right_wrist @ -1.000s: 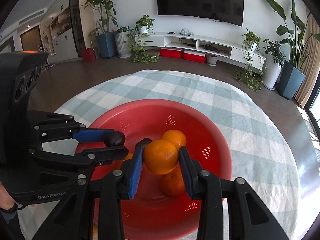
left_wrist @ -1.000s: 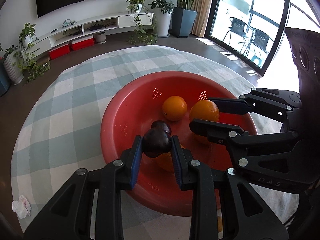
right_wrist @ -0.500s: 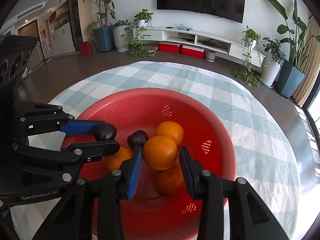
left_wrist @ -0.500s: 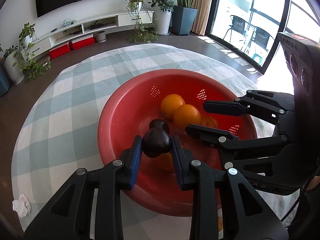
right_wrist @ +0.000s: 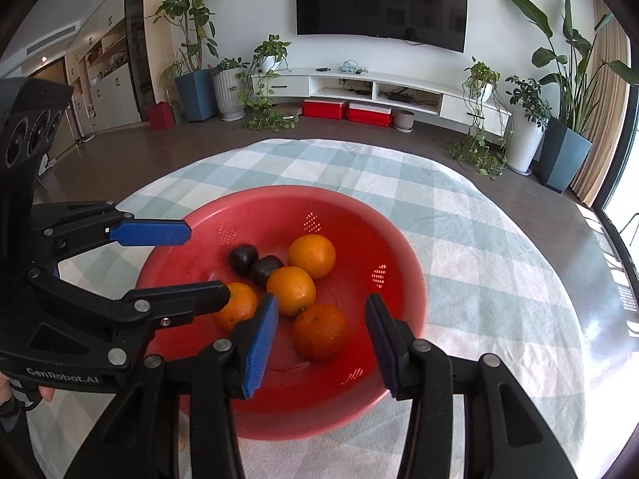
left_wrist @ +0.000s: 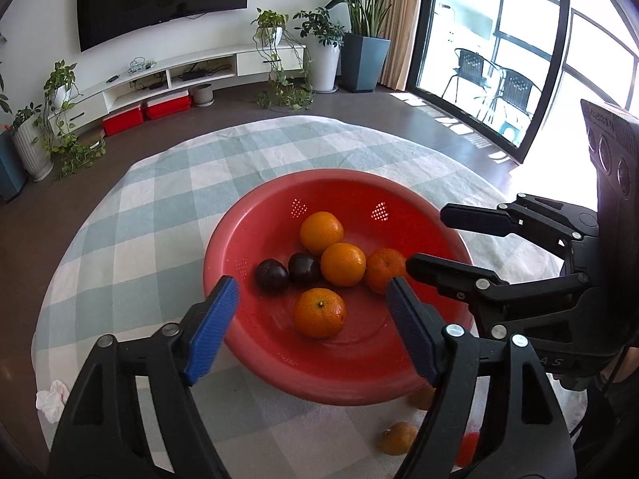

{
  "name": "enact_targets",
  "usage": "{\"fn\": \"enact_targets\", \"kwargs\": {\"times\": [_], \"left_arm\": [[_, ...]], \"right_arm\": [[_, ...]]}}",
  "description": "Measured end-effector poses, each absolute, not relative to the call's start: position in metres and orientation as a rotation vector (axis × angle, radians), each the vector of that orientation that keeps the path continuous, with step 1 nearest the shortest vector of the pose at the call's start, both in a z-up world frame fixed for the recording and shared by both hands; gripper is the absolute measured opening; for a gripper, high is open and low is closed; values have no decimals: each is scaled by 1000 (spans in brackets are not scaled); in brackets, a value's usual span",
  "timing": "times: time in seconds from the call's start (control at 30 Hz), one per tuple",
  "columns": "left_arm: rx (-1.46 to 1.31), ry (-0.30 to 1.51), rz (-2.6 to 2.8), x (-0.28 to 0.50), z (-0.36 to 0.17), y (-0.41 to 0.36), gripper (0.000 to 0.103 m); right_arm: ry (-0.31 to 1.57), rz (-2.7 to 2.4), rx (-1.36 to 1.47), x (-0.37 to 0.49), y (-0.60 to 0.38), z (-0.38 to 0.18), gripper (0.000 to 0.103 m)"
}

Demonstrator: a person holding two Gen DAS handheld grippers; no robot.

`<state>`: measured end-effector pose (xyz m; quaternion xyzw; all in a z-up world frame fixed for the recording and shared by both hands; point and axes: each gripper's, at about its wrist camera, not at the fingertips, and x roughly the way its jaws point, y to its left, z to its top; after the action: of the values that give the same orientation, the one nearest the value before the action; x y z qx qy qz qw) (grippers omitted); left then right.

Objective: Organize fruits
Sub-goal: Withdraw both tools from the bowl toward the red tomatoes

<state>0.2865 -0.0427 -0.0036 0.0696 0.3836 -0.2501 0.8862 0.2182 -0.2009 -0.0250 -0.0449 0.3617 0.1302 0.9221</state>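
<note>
A red colander bowl (left_wrist: 247, 235) (right_wrist: 403, 247) sits on the checked tablecloth. It holds several oranges, one near the front (left_wrist: 319, 312) (right_wrist: 320, 332), and two dark plums (left_wrist: 272, 274) (right_wrist: 243, 258). My left gripper (left_wrist: 311, 303) is open and empty, above the bowl's near rim; it also shows in the right wrist view (right_wrist: 187, 263). My right gripper (right_wrist: 321, 319) is open and empty over the bowl's near side, either side of the front orange; it shows at the right of the left wrist view (left_wrist: 435, 239).
Small orange fruits (left_wrist: 397, 438) and a red one (left_wrist: 465, 447) lie on the cloth (left_wrist: 159, 207) in front of the bowl. A crumpled white tissue (left_wrist: 52, 393) lies at the table's left edge. TV console and potted plants stand beyond the table.
Both grippers have opened and pulled back. The left one let go of the plum and the right one let go of the orange; both fruits now lie in the bowl.
</note>
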Motion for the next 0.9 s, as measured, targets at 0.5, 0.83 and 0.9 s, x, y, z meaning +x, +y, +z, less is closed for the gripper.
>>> {"fn": "enact_targets", "kwargs": {"times": [0.5, 0.83, 0.9], "left_arm": [[15, 683, -347, 141, 8, 15, 103], [31, 747, -340, 65, -27, 17, 103], [39, 772, -324, 59, -32, 14, 103]], "right_arm": [[632, 269, 126, 99, -232, -12, 97], [691, 227, 238, 48, -233, -42, 98], [701, 222, 248, 38, -232, -47, 98]]}}
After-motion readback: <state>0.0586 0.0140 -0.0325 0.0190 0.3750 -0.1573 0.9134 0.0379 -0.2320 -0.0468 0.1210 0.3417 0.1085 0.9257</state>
